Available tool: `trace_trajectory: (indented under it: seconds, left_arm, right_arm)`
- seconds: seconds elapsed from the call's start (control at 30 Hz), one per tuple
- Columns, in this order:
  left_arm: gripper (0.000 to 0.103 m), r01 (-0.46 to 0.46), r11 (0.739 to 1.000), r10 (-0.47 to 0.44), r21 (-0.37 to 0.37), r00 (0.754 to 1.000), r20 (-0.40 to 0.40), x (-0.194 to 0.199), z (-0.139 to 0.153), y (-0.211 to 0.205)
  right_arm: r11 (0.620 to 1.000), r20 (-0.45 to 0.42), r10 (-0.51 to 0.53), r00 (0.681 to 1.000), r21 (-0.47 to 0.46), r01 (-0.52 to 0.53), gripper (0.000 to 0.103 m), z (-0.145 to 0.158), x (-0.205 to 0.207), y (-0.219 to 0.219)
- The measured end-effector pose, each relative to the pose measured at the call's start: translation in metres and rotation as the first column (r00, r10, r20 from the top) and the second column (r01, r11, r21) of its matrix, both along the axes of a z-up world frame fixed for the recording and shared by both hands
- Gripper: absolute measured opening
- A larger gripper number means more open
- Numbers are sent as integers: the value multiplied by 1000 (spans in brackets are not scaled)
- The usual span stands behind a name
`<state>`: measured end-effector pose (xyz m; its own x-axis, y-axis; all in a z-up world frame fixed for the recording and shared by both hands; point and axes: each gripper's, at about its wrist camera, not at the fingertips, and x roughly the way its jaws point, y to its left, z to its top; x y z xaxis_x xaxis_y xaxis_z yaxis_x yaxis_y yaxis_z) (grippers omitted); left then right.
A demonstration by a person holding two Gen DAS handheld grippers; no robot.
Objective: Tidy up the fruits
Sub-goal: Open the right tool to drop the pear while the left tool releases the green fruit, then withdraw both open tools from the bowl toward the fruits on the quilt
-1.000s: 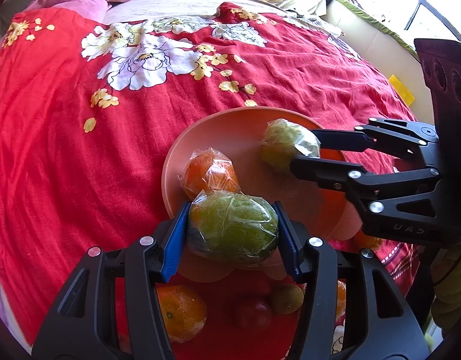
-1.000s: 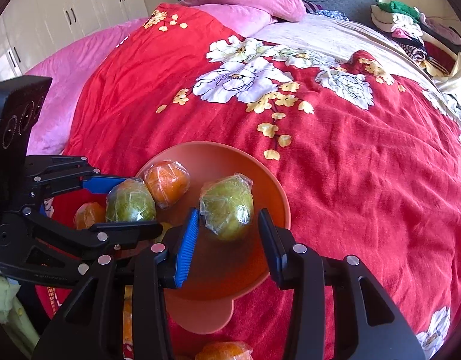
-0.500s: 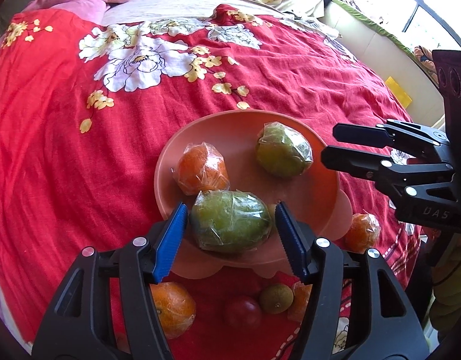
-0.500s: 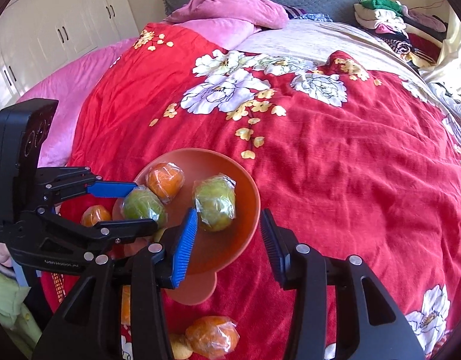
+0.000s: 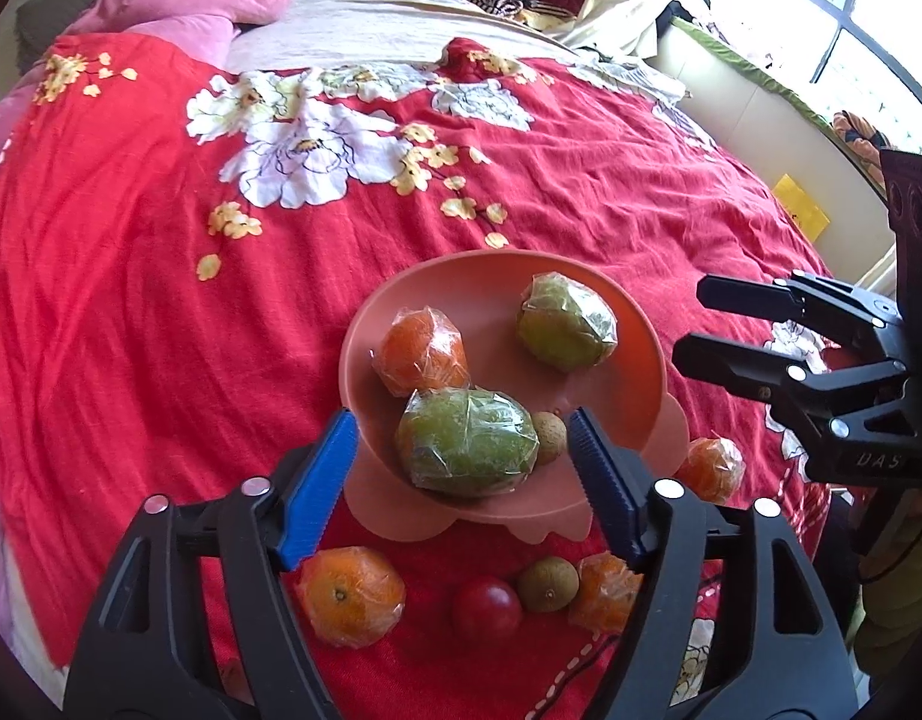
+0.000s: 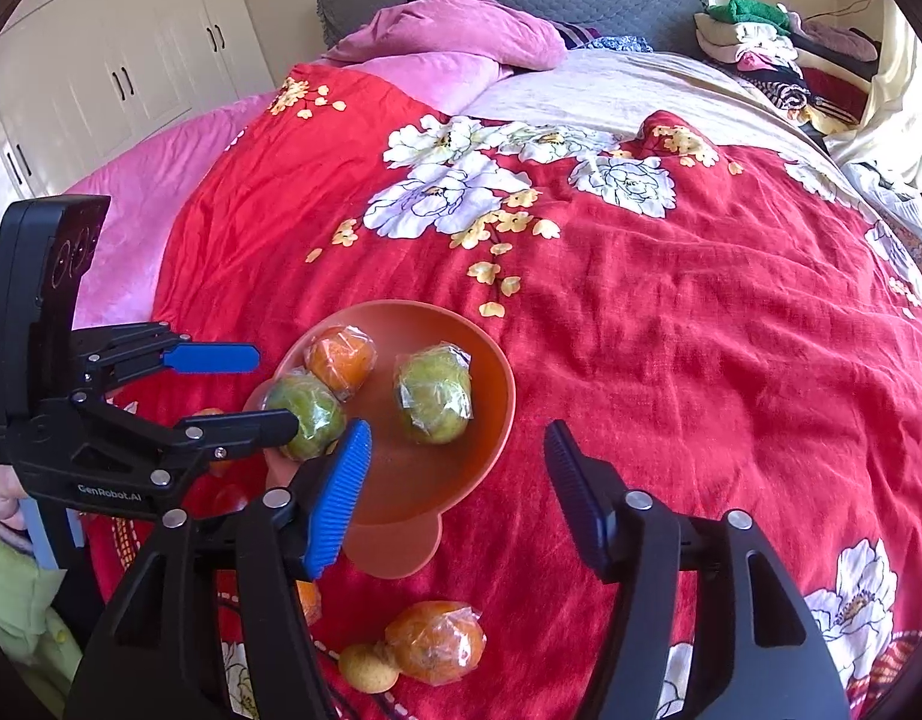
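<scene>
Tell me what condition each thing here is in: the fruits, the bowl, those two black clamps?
Salmon-pink plastic bowl: upright on the red bedspread, holding fruit.
Large green plastic-wrapped fruit: lying in the bowl, between the left clamp's fingers, untouched.
Second green wrapped fruit: resting in the bowl.
Wrapped orange: in the bowl.
Small red fruit: loose on the bedspread.
Left clamp: jaws opening.
Right clamp: jaws opening, nothing held.
</scene>
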<state>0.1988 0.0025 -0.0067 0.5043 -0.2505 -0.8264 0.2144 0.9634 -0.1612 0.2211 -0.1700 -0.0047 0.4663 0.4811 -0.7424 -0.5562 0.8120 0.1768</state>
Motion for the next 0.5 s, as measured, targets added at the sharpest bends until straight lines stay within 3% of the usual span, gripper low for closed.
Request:
trace_trajectory:
  seconds: [0.5]
  left_arm:
    - [92, -68, 998, 69, -14, 995, 66, -22, 26, 20]
  right_arm:
    - [999, 46, -18, 999, 28, 16, 77, 18, -22, -7]
